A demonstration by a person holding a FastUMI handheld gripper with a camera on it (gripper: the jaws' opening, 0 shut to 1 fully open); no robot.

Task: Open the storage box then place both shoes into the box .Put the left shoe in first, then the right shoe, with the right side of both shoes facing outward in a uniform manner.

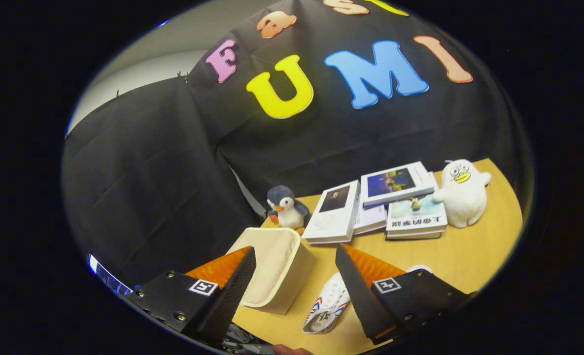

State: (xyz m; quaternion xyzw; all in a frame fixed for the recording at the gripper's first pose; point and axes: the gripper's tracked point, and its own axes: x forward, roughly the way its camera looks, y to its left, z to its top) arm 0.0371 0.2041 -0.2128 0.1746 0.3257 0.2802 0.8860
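Here we are over a pale wooden worktop [469, 266], smooth and lightly grained. The gripper [295, 256] hangs above it with its fingers [240, 281] spread wide apart, black ribbed pads on the inner faces, orange wedges behind, and nothing clamped between them, nothing touching either pad. Just ahead, by the left finger, sits the storage box [282, 276]: cream fabric, soft rounded corners, a boxy shape tipped so a broad pale face looks up; whether that face is a lid or the open mouth is hard to tell from here. Between the fingers and closer to the right one lies a shoe [327, 306], white, with perforated upper and red and blue stripes along its side, toe end toward the camera. A small white curve peeks out past the right finger, possibly the second shoe. Beyond the box stands a plush penguin [286, 207], grey-blue and fuzzy. Next to it, a loose stack of books [393, 202] with glossy covers, and a white plush duck [463, 192] upright at the far end.
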